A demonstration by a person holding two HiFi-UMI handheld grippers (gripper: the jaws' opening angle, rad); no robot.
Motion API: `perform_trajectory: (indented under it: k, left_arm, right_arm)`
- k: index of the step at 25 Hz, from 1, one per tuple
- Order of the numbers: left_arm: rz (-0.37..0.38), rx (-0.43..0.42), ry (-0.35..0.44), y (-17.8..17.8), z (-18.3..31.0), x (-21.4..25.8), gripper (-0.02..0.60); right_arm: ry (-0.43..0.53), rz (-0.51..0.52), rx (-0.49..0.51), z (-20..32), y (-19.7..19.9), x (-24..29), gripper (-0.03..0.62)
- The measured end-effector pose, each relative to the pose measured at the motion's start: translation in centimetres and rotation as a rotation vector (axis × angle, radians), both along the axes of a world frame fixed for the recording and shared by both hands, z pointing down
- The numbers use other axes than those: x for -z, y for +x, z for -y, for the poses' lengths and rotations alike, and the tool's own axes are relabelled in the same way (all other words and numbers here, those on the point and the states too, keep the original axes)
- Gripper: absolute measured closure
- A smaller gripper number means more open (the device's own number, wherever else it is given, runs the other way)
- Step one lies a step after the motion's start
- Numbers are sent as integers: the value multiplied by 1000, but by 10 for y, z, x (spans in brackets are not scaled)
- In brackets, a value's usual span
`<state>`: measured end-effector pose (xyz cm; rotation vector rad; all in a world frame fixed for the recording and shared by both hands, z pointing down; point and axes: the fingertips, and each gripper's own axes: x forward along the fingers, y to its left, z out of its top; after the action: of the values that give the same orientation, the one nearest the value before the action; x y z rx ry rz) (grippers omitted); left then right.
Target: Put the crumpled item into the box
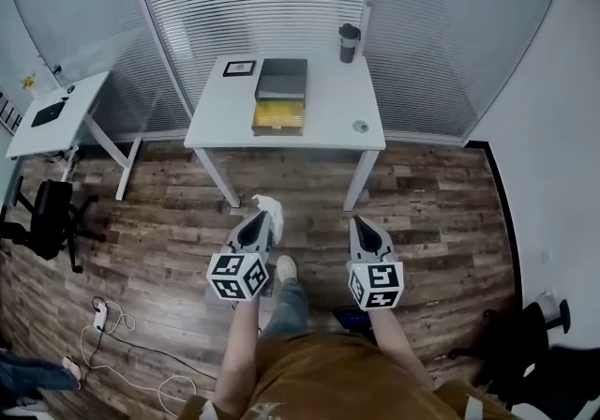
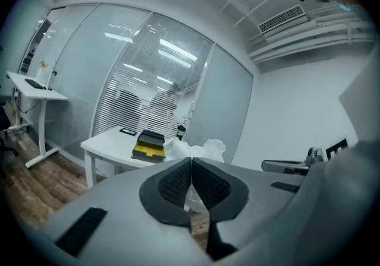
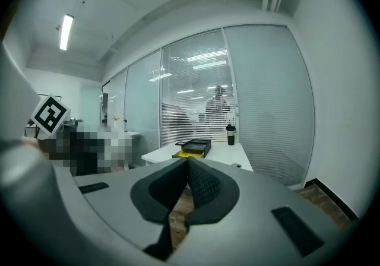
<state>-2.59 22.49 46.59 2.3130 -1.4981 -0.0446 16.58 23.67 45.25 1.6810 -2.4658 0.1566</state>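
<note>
Crumpled item (image 1: 266, 204): white, wrinkled wad, thin and papery. It is pinched at the tip of the left gripper (image 1: 268, 217), jaws closed on it, above the wood floor (image 1: 441, 212). Right gripper (image 1: 358, 221): jaws pressed together, nothing between. Box (image 1: 279, 101), black over yellow, sits on the white bench (image 1: 328, 123) at 12 o'clock, well apart.

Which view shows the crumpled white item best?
Left gripper view: the crumpled white item bulges above the shut left gripper. Head view shows a small white lump at its tip; right gripper view shows none.
</note>
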Motion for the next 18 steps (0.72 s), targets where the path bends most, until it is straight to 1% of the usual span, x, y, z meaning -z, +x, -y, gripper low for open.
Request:
perform_trajectory:
  k: [7, 12, 18]
  left_arm:
    - [-6, -23, -35, -14, 114, -12, 554]
    - [-12, -37, -68, -30, 201, -20, 555]
    - [-18, -59, -106, -47, 277, -35, 555]
  right_arm:
    - [-42, -13, -23, 109, -16, -15, 582]
    - [-65, -31, -31, 196, -37, -18, 582]
    - [-103, -51, -37, 267, -57, -30, 582]
